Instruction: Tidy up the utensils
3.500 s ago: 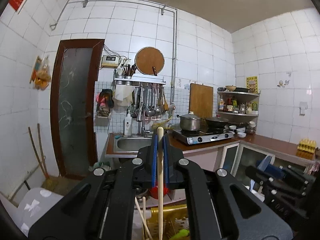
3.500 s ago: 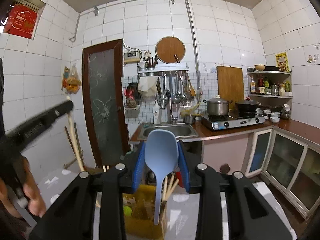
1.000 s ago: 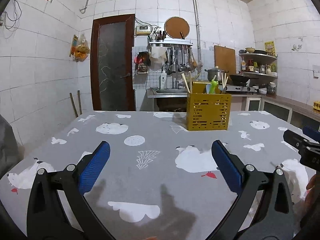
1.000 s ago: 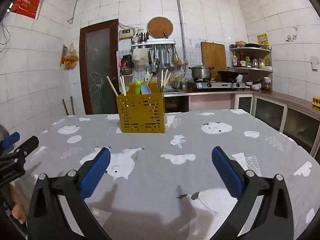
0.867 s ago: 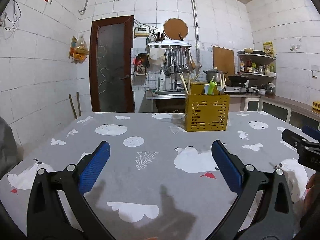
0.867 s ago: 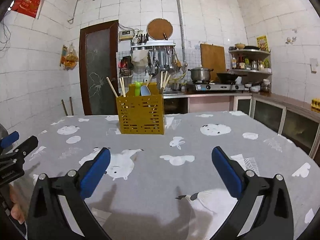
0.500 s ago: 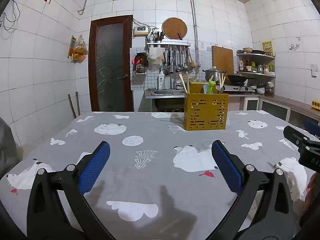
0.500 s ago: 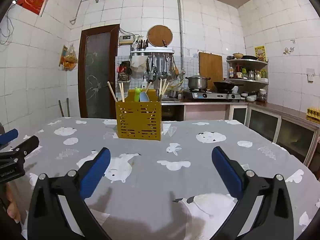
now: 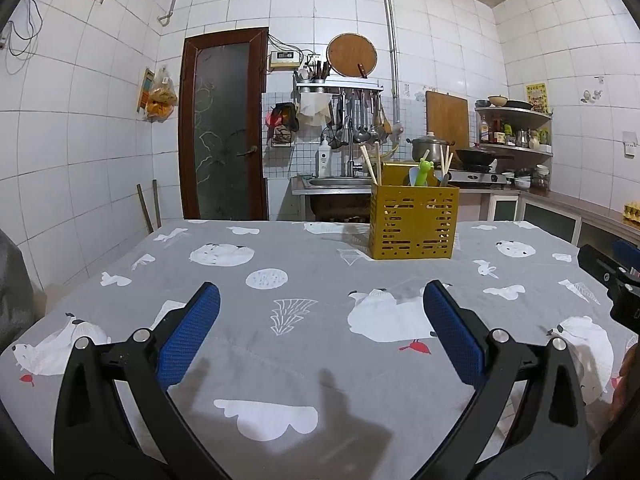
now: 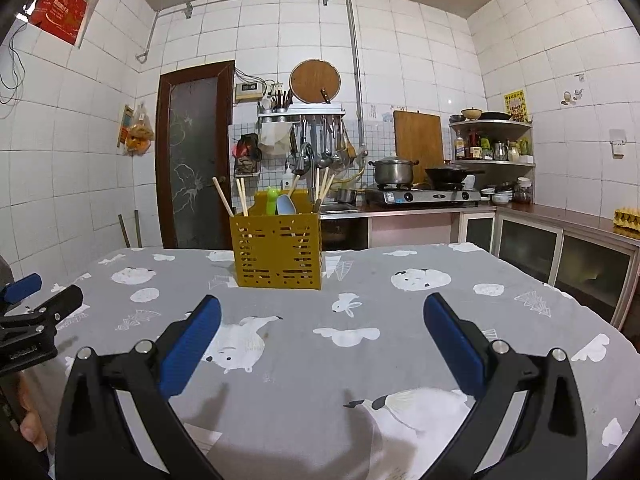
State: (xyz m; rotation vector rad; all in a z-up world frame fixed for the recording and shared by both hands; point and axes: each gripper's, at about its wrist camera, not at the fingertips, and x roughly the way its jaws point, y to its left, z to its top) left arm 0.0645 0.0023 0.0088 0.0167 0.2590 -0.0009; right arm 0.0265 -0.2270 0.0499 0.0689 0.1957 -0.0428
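**Two grippers standing empty; utensils sitting in the holder**

Both tools are hanging low over the table [image 9: 304,360] with nothing between their pads; the left gripper [image 9: 320,332] is spread wide, and the right gripper [image 10: 320,336] is spread just as wide, each released and gripping nothing.

The yellow holder [image 9: 414,222] is standing upright on the grey printed tablecloth [image 10: 360,364], well apart from both tools; chopsticks [image 10: 232,198] are leaning out of its left side, a green utensil [image 10: 272,200] and a blue spoon [image 10: 286,204] are rising near its middle, and more sticks are slanting out on the right. No loose utensil is showing on the cloth in either view, so the sorting is looking finished or nearly so.

Risks from here, as judged:

- the holder is looking light and top-heavy with long sticks; a careless reach or a nudge against its wall could be tipping it over;
- the leaning chopsticks are sticking out past the rim; an open finger passing close could be catching one and flicking it out;
- the cloth is lying loose with creases; a finger dragging across it could be pulling the holder along;
- the two tools are sitting near each other; crossing paths could be knocking them together.
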